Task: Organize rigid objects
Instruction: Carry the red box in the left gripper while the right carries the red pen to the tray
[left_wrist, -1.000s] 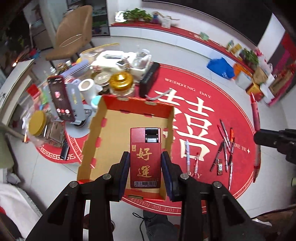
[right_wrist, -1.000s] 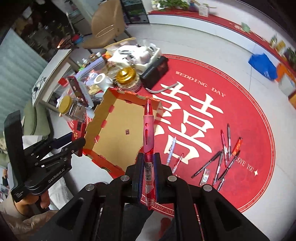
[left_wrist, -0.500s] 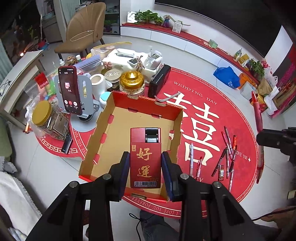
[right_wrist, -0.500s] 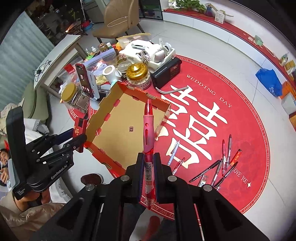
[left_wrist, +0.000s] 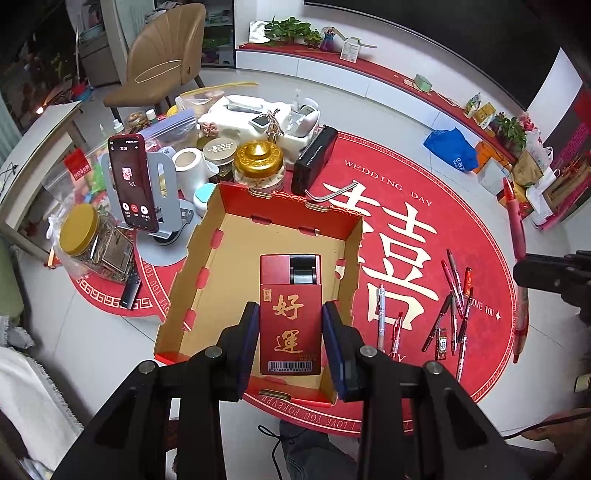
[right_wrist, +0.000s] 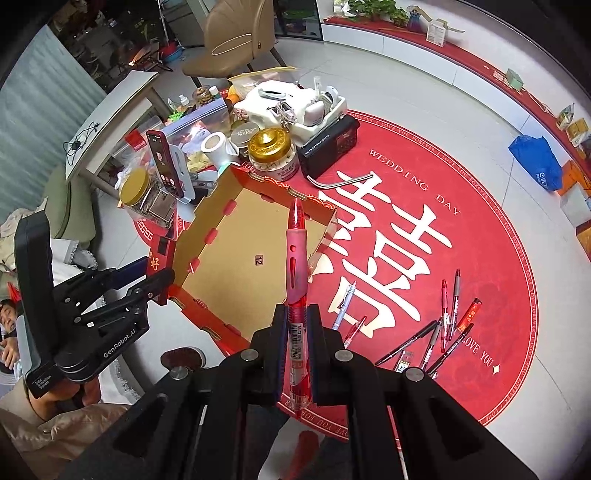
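The left gripper (left_wrist: 289, 345) holds a small red box (left_wrist: 289, 315) between its two blue pads, which press on the long sides of the box. The box is flat and rectangular, with gold Chinese characters on its face, a white barcode label at the near end and a black part at the far end. It hangs above the open cardboard tray (left_wrist: 199, 273), which has a brown inside and red outer walls and lies on the round red mat (left_wrist: 424, 206). To the right, loose pens (left_wrist: 452, 302) lie scattered on the mat, well apart from the tray. The right gripper (right_wrist: 295, 321) is clenched on a red pen (right_wrist: 295, 258). This pen has a pink rubber grip, a clear red tip and a white label on its barrel. It points forward, away from the fingers, and its tip is seen over the far right corner of the tray (right_wrist: 207, 236).
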